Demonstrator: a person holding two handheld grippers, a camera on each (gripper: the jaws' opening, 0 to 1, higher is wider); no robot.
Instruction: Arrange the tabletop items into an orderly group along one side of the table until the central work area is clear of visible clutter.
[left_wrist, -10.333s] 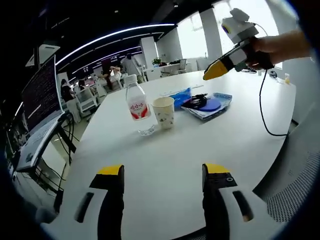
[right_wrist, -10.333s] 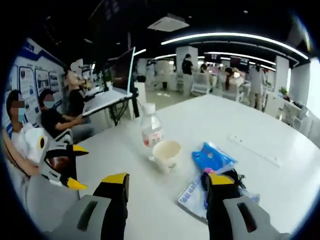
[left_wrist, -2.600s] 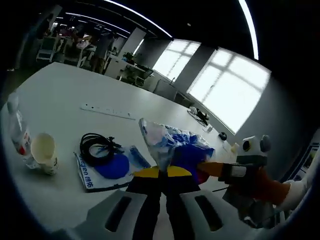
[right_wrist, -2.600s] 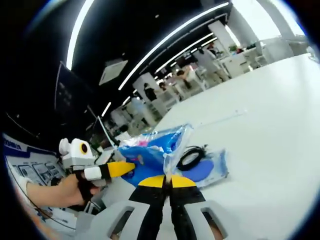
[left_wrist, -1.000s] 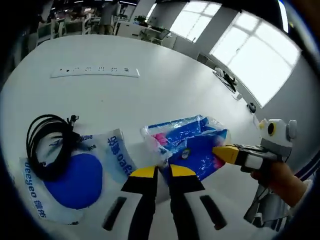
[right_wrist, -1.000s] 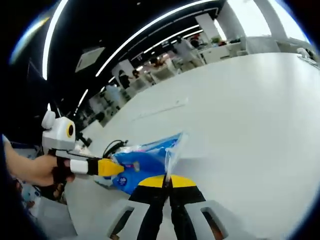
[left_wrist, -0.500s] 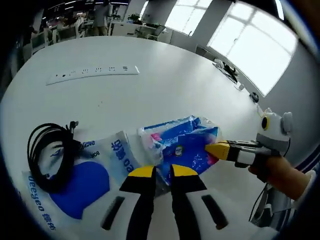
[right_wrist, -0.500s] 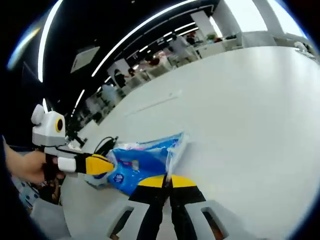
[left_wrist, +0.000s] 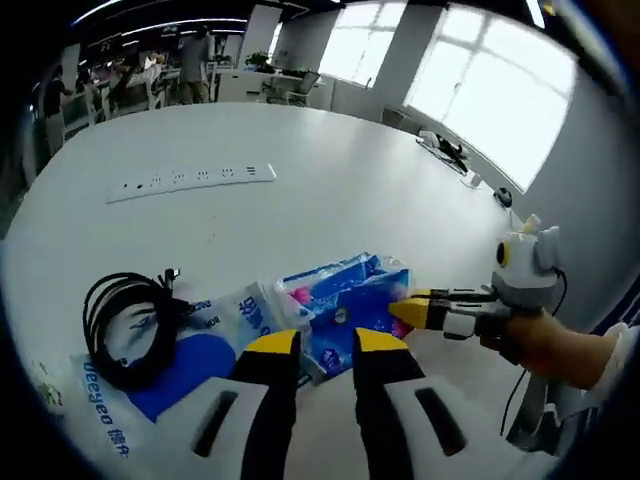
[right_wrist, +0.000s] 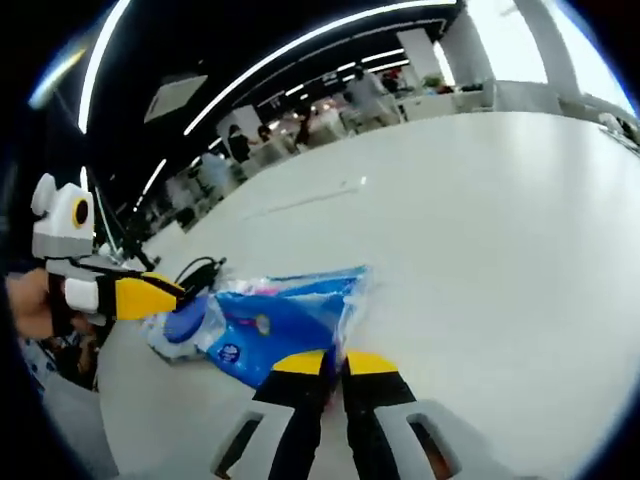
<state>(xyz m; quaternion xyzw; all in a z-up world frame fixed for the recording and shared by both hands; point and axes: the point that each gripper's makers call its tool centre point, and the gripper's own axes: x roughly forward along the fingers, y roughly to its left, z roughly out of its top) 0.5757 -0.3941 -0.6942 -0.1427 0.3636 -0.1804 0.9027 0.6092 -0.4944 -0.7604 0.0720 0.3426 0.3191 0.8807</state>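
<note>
Left claw (left_wrist: 325, 345) slightly open over blue packet (left_wrist: 345, 300) on worktop (left_wrist: 300, 200); right claw (right_wrist: 335, 362) pinching packet's edge.

Ahead of the left gripper (left_wrist: 322, 345), whose yellow-tipped jaws look like matt plastic, lies a crinkled blue packet (left_wrist: 345, 300) of glossy clear film. To its left a flat pouch (left_wrist: 165, 365) of smooth, shiny plastic carries a matt black rubbery cable (left_wrist: 125, 315). The white table (left_wrist: 330, 190) beyond looks smooth, faintly sheened.
</note>
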